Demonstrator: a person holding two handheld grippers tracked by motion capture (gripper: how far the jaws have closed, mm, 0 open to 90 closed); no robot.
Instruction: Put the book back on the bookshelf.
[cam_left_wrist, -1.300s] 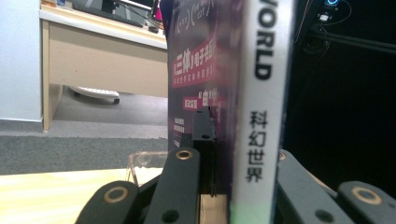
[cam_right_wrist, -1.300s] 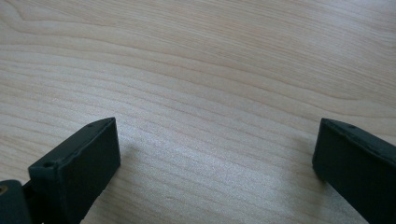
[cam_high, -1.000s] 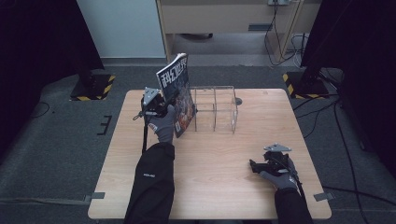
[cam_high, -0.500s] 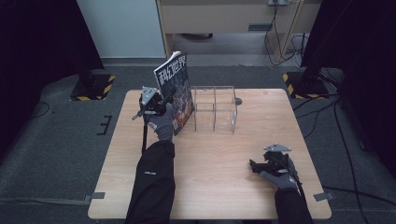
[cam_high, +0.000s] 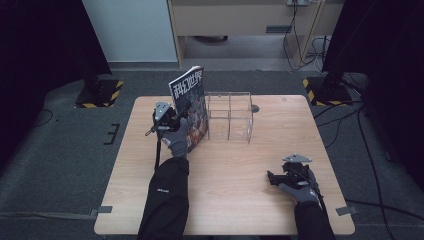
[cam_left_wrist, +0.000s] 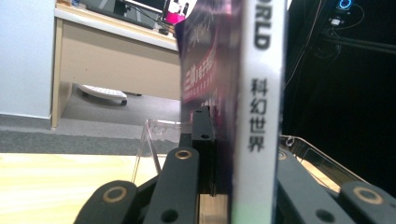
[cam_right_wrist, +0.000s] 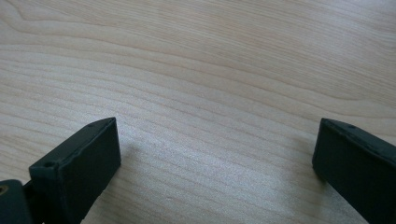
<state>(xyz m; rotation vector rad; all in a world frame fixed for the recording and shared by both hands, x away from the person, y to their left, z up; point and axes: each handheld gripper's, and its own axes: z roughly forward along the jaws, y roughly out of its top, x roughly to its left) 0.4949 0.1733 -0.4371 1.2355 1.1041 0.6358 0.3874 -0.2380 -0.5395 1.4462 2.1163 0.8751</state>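
Wooden counter (cam_high: 235, 165) carries a clear rack (cam_high: 230, 116); left gripper (cam_high: 176, 116) clamps an upright magazine (cam_high: 192, 107) beside it, right gripper (cam_high: 272, 178) rests open.

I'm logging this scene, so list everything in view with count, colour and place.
magazine: one, dark cover with white characters, standing upright at the left end of the rack, clamped in the left gripper.
clear rack: one, transparent, with dividers, at the far middle of the table.
table: one, light wood, centre of the high view.
cabinet: one, beige, on the floor beyond the table.
stand bases: two, black with yellow-black stripes, on the floor at the far left and far right of the table.
left gripper: one, black, shut on the magazine.
right gripper: one, black, jaws open, low over the near right of the table.
gloved hands: two, grey, with black sleeves.
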